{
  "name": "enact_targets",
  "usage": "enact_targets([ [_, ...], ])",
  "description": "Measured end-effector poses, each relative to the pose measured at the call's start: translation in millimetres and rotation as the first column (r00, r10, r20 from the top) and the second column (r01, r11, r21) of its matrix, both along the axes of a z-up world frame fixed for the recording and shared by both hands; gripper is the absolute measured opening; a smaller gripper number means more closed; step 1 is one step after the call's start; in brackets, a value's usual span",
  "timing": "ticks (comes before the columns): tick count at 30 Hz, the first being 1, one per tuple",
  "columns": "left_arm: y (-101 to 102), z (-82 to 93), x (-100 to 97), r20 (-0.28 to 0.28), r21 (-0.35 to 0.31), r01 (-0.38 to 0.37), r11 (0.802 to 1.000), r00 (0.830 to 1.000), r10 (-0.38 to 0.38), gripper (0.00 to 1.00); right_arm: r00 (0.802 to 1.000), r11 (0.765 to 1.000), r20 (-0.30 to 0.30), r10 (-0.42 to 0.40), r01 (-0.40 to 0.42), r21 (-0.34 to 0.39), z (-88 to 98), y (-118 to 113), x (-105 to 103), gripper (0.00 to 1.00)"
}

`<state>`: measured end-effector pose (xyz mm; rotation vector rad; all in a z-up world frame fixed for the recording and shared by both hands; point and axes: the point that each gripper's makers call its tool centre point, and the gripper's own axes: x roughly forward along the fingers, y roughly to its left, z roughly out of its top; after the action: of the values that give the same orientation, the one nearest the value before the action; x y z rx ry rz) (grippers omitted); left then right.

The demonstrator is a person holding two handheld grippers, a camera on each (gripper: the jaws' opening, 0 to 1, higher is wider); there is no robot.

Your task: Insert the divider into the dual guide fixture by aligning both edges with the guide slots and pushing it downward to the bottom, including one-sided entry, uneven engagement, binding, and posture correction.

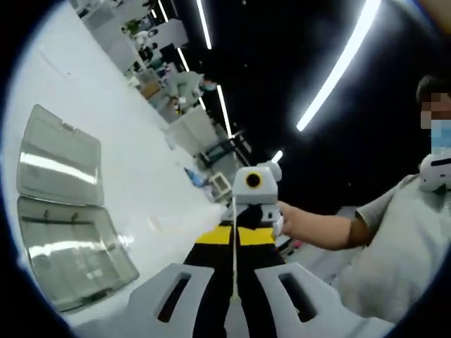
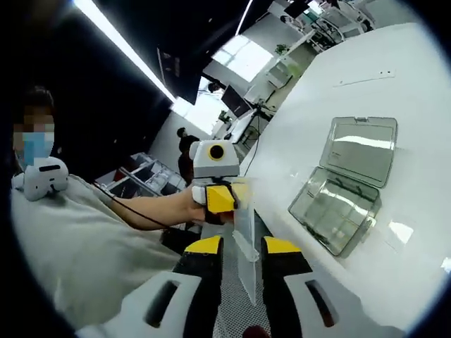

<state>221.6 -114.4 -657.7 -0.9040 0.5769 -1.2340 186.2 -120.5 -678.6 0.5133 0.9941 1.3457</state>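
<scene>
1. While hanging off the surface, clamping the divider with left tool and right tool, probably steadying both edges.
2. Sitting open at nine o'clock, well apart: clear case.

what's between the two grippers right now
The clear divider. In the right gripper view it stands edge-on between the right gripper and the left gripper, both clamped on it. The left gripper view shows it as a thin line.
</scene>
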Motion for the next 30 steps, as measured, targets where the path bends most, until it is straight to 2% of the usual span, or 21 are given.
enact_targets([
  [5, -0.6, 0.8, -0.6, 0.001, -0.004, 0.002, 1.0, 1.0, -0.002, 0.0, 1.0, 1.0, -0.017, -0.004, 0.004, -0.001, -1.5, -0.4, -0.8, 0.14],
  [14, -1.2, 0.8, -0.1, 0.0, -0.005, 0.008, 1.0, 1.0, -0.008, 0.0, 0.999, 1.0, -0.053, -0.011, 0.013, 0.026, 0.5, -0.6, -0.8, 0.05],
  [24, 1.8, 1.4, 2.0, -0.022, -0.018, 0.007, 1.0, 1.0, -0.008, 0.0, 0.999, 0.998, -0.053, -0.009, 0.012, 0.056, 6.3, 1.8, -0.4, 0.0],
  [30, 2.6, -0.3, 2.2, -0.034, 0.0, 0.005, 1.0, 0.999, -0.005, 0.0, 0.999, 0.999, -0.046, -0.008, 0.01, 0.043, 6.6, 2.5, 0.1, 0.0],
])
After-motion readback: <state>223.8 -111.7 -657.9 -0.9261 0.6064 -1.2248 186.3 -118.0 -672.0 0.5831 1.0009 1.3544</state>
